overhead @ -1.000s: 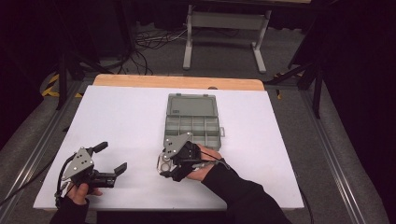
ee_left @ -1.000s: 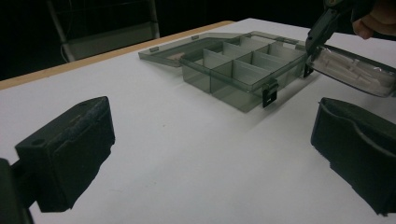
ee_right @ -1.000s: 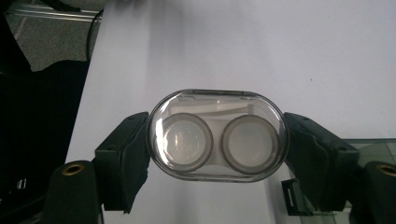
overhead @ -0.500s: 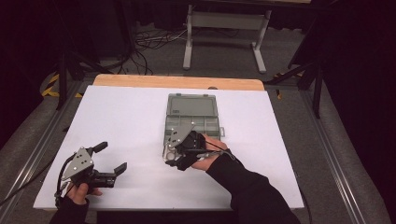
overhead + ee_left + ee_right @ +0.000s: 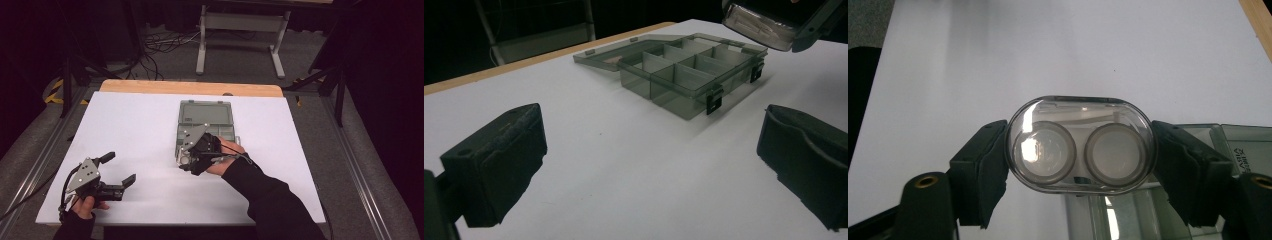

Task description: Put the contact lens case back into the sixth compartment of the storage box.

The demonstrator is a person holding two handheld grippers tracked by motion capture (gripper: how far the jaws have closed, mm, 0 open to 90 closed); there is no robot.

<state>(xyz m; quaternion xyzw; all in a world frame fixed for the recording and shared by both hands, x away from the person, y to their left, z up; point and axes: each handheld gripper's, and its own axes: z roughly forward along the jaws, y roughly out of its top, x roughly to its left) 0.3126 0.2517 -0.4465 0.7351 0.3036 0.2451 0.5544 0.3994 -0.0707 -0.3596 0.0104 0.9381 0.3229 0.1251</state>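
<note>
The right claw (image 5: 1079, 150) grips a clear oval case (image 5: 1080, 145) with two round wells, seemingly empty, over the open divided box (image 5: 205, 125) at the bench's (image 5: 125, 125) centre. The left claw (image 5: 119, 169), at seven o'clock, gapes wide.

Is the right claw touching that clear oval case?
Touching. The right gripper view shows the right claw pressing both ends of the clear oval case.

Black sleeves cover both forearms; the left gripper (image 5: 114, 171) and right gripper (image 5: 182, 159) are black, each topped by a grey three-cornered plate and trailing a thin cable
</note>
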